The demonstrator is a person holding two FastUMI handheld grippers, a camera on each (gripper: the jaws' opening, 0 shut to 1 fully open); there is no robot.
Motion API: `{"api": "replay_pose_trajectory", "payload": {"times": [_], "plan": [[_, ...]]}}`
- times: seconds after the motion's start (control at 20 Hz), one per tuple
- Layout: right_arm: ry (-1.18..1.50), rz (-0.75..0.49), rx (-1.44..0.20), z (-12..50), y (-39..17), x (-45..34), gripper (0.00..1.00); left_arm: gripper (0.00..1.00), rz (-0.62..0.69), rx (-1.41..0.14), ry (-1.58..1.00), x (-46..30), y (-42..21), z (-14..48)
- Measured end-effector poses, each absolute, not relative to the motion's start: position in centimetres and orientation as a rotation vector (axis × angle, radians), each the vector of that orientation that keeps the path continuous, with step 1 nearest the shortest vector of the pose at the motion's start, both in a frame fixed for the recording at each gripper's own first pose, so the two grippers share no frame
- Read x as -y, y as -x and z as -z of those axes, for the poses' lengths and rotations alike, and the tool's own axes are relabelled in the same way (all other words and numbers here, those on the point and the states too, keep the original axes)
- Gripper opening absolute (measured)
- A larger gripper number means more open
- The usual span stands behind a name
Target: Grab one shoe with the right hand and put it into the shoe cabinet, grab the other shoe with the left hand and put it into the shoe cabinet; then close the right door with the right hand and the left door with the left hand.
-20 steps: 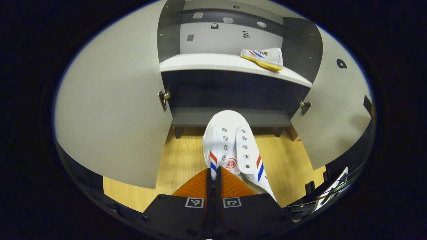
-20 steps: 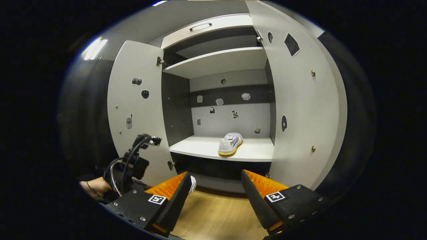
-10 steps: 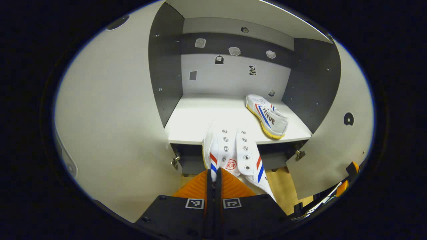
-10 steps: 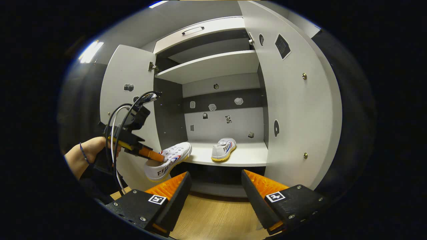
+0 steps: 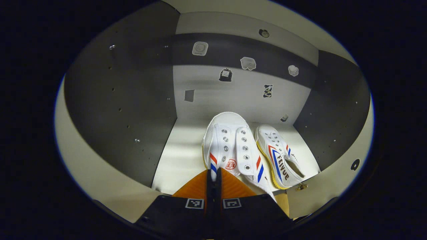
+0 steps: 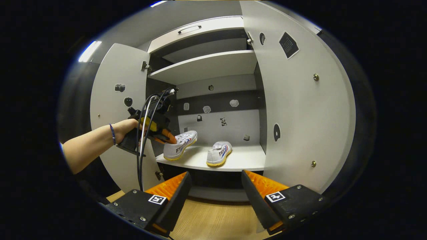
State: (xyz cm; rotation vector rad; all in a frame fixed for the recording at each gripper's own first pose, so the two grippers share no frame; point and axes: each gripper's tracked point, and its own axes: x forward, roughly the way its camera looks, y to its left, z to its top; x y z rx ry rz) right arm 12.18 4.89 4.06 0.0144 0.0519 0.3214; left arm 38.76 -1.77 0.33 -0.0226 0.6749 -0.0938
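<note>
The shoe cabinet (image 6: 213, 66) of smooth pale and dark grey panels is seen with both flat doors swung open above a wood-grain floor (image 6: 213, 221). A white canvas shoe (image 5: 230, 146) with metal eyelets is pinched at its collar by the closed left gripper (image 5: 214, 175) and held over the lower shelf (image 6: 243, 160), just beside the second shoe (image 5: 278, 156) lying there. The right gripper (image 6: 215, 186) is held with its ridged, wedge-shaped fingers spread wide and empty before the cabinet.
</note>
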Motion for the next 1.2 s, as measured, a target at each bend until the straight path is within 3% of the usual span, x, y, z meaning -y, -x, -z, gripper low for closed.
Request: {"api": "replay_pose_trajectory", "payload": {"times": [0.6,0.65,0.7,0.75,0.85,1.05,1.1,1.15,1.2], "plan": [[-0.008,-0.219,-0.073,-3.3,-12.1,-3.7,0.93,0.08,0.097,-0.783,0.028,2.5,-42.3,5.7],[-0.008,-0.212,-0.069,-3.5,-11.9,-3.6,0.93,0.11,0.108,-0.763,0.025,2.7,-42.4,5.2],[-0.008,-0.205,-0.066,-3.5,-11.7,-3.5,0.93,0.25,0.118,-0.749,0.022,3.0,-42.2,4.8],[-0.008,-0.199,-0.064,-3.6,-11.5,-3.5,0.93,0.27,0.12,-0.721,0.015,3.0,-42.0,3.8],[-0.015,-0.193,-0.059,-3.8,-10.9,-3.4,0.93,0.4,0.109,-0.671,-0.007,2.6,-41.3,2.1],[-0.013,-0.178,-0.037,-4.8,-9.6,-3.0,0.93,0.75,0.161,-0.576,0.008,3.7,-37.6,-1.9],[-0.013,-0.176,-0.03,-5.1,-9.2,-2.9,0.93,0.78,0.164,-0.546,-0.006,3.5,-36.5,-2.9],[-0.012,-0.176,-0.026,-5.4,-8.8,-2.9,0.93,0.73,0.159,-0.51,-0.026,3.2,-35.4,-4.1],[-0.01,-0.18,-0.024,-5.6,-8.4,-2.8,0.92,0.78,0.159,-0.467,-0.039,3.1,-34.3,-5.4]]}}
